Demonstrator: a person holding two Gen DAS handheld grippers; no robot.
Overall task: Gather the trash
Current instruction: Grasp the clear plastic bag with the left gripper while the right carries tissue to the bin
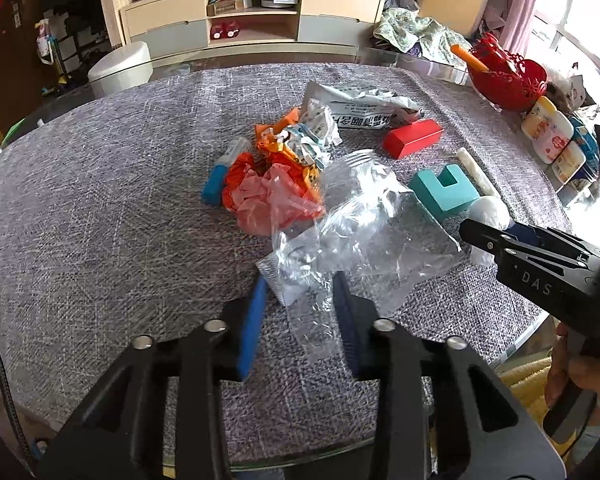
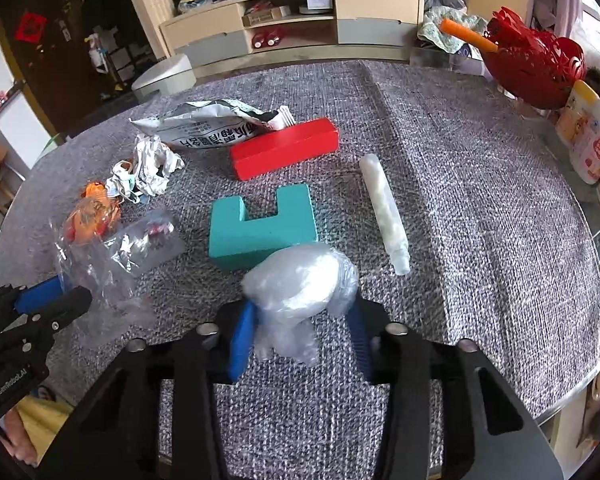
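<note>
Fingers first: the left gripper (image 1: 300, 284) has its blue pads spread wide on either side of a clear plastic bag (image 1: 352, 228), the crinkled film lying between them but not pinched; the right gripper (image 2: 300, 312) stands about as wide around a balled-up wad of clear plastic (image 2: 304, 280), which fills the gap, though I cannot tell whether the pads press it yet.

Taking the teal block (image 2: 260, 228) as the landmark: the clear plastic bag sprawls to its left, the wad sits just in front of it and touches its near edge, the silver snack wrapper (image 2: 208, 128) lies beyond it to the left, the red block (image 2: 284, 148) just behind it, and the white tube (image 2: 384, 212) to its right.

To do this step well, I judge each pair of pads should close low and on the bulk of the plastic, not a loose corner, since thin film will likely slip or tear free. The right pads should stay clear of the teal block, which is not trash.

Writing: large Chinese characters on the silver snack wrapper, seen upside down and not legible; "DAS" on the right gripper's body in the left view; "GenRobot.AI" on the left gripper's body in the right view.
</note>
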